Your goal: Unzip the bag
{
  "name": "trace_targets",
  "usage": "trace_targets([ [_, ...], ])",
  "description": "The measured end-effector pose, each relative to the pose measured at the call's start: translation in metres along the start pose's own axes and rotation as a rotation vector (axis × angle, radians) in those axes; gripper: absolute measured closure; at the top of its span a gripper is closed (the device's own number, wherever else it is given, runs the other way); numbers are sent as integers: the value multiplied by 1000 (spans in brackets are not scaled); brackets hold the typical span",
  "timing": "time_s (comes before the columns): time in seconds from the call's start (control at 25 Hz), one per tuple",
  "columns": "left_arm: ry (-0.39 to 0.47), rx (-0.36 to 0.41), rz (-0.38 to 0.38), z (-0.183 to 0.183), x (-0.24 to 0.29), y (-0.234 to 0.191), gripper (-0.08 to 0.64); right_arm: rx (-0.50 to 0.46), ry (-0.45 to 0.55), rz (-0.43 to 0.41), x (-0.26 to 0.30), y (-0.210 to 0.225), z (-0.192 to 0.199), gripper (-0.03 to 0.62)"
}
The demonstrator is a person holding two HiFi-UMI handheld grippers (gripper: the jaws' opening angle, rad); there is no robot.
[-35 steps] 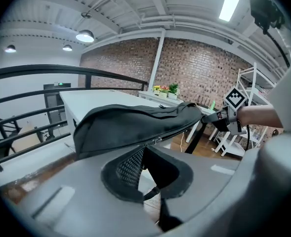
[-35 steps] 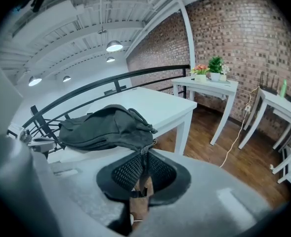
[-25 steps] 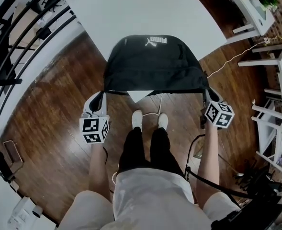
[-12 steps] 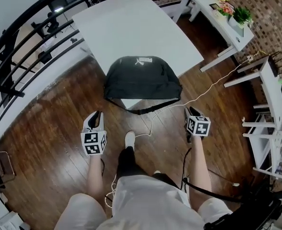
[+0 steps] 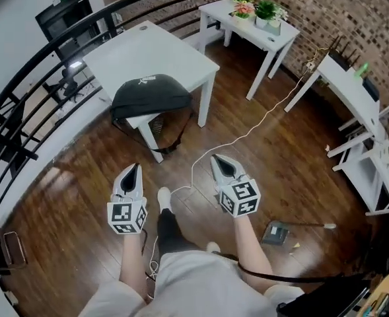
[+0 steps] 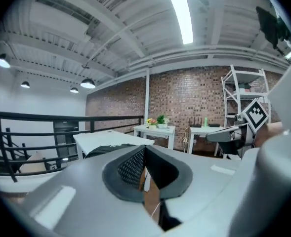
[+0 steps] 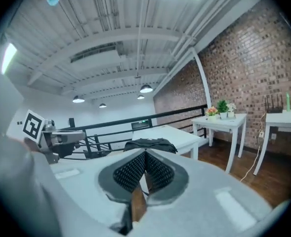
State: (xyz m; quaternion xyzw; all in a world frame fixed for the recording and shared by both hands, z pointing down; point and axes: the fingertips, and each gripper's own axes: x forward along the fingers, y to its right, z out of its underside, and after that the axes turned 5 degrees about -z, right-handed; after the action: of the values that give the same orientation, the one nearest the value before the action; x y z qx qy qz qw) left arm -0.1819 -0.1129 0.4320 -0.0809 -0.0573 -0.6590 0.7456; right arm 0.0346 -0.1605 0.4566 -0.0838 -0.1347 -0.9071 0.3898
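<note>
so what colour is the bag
The bag is black with a white logo; best in the head view.

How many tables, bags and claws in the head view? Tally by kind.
tables: 3
bag: 1
claws: 2
total: 6

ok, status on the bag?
Left gripper, right gripper shut, empty. Black bag on white table, apart from both. White cable on floor ahead.
</note>
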Motion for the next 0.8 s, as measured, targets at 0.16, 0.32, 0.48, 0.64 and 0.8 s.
trace_targets([
  [0.16,92,-44,11,-31,-79,113,542,-24,42,-36,-101,-38,-16,601],
  [0.32,128,19,37,-56,-128,172,543,-85,121,-64,-161,-76,-50,601],
  [0.48,206,231,0,-88,-155,180,541,-136,250,-74,-189,-107,-93,601],
  [0.64,279,306,-18,-113,-182,173,541,-168,308,-79,-193,-127,-118,601],
  [0.8,286,193,-55,-112,-197,141,541,-186,300,-84,-181,-145,-120,601],
])
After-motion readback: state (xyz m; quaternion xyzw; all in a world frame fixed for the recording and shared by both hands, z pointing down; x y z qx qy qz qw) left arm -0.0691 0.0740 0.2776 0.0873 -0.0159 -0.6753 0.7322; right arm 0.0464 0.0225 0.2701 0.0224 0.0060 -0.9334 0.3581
